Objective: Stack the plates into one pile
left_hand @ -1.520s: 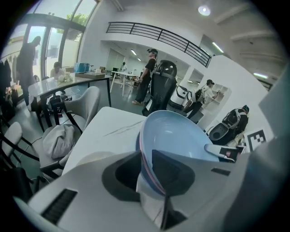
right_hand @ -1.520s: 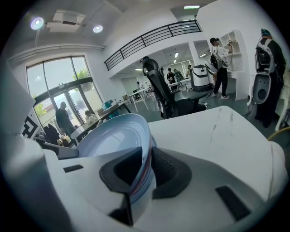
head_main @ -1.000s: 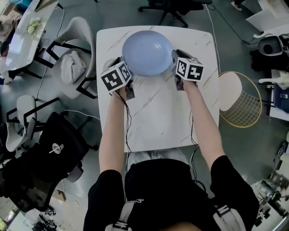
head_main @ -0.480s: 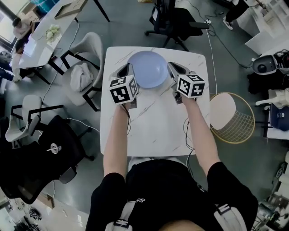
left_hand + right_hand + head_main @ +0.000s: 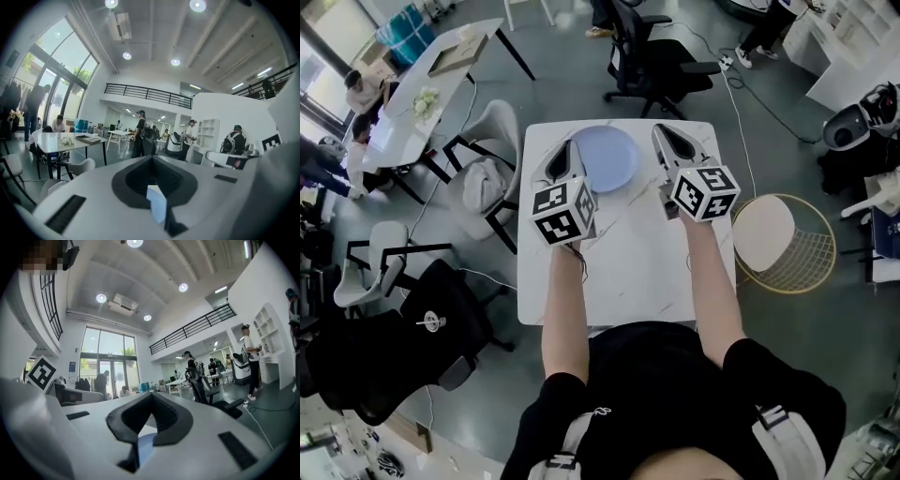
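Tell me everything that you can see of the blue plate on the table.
The plate is round, pale blue, plain and smooth, perhaps glazed ceramic or plastic. It lies flat, right way up, on the white marbled table, near the far edge, about midway across. No claw holds it. The left claw covers a little of its left rim in the head view. Whether other plates lie under it cannot be told.

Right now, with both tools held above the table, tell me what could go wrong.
1. The blue plate sits close to the far edge of the white table. A nudge from either side could slide it off toward the black office chair.
2. The left tool and right tool are both shut and empty. Lowered like that, they would likely knock the plate rather than grip it.
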Demonstrator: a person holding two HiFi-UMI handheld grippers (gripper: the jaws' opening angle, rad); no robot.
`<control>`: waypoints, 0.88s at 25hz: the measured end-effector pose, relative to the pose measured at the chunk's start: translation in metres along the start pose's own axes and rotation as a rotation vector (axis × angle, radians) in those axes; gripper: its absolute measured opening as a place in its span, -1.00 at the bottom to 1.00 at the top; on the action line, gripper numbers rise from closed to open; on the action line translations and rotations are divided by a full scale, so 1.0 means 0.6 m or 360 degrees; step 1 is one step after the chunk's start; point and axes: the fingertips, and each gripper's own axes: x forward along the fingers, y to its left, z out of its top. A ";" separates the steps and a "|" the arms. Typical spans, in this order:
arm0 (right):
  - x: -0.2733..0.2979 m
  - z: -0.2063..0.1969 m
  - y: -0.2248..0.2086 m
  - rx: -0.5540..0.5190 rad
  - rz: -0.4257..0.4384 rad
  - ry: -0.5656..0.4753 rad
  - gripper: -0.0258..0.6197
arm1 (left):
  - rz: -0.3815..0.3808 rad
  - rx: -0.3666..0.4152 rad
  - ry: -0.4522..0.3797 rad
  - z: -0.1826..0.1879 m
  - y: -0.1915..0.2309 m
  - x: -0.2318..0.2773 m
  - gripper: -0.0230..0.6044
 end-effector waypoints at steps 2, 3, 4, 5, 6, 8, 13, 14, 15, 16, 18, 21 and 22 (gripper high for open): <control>-0.030 0.011 -0.004 -0.0054 -0.0049 -0.0036 -0.90 | -0.0001 0.0054 -0.0059 0.010 -0.021 -0.016 -0.87; -0.046 0.011 -0.006 -0.0084 -0.0075 -0.0041 -0.90 | -0.0003 0.0083 -0.0080 0.008 -0.031 -0.024 -0.88; -0.061 0.008 -0.008 -0.0111 -0.0100 -0.0041 -0.89 | -0.0004 0.0108 -0.0098 0.004 -0.038 -0.033 -0.88; -0.074 0.004 -0.011 -0.0137 -0.0121 -0.0037 -0.89 | -0.0006 0.0127 -0.0115 -0.001 -0.044 -0.040 -0.87; -0.084 -0.001 -0.012 -0.0165 -0.0136 -0.0029 -0.89 | -0.0010 0.0141 -0.0132 -0.007 -0.050 -0.047 -0.87; -0.103 -0.011 -0.013 -0.0232 -0.0156 -0.0004 -0.89 | -0.0024 0.0162 -0.0156 -0.019 -0.061 -0.059 -0.87; -0.142 -0.025 -0.007 -0.0322 -0.0184 0.0006 -0.90 | -0.0080 0.0196 -0.0165 -0.041 -0.088 -0.073 -0.88; -0.147 -0.028 -0.008 -0.0334 -0.0193 0.0010 -0.90 | -0.0090 0.0202 -0.0156 -0.046 -0.094 -0.073 -0.88; -0.152 -0.033 -0.009 -0.0345 -0.0203 0.0017 -0.90 | -0.0102 0.0207 -0.0147 -0.052 -0.100 -0.072 -0.88; -0.156 -0.037 -0.010 -0.0349 -0.0211 0.0025 -0.90 | -0.0111 0.0213 -0.0138 -0.058 -0.105 -0.072 -0.88; -0.162 -0.043 -0.010 -0.0345 -0.0221 0.0033 -0.90 | -0.0121 0.0225 -0.0129 -0.065 -0.112 -0.075 -0.88; -0.167 -0.042 -0.009 -0.0351 -0.0235 0.0031 -0.90 | -0.0129 0.0230 -0.0135 -0.067 -0.116 -0.078 -0.87; -0.168 -0.041 -0.009 -0.0355 -0.0237 0.0030 -0.90 | -0.0127 0.0229 -0.0135 -0.068 -0.116 -0.079 -0.88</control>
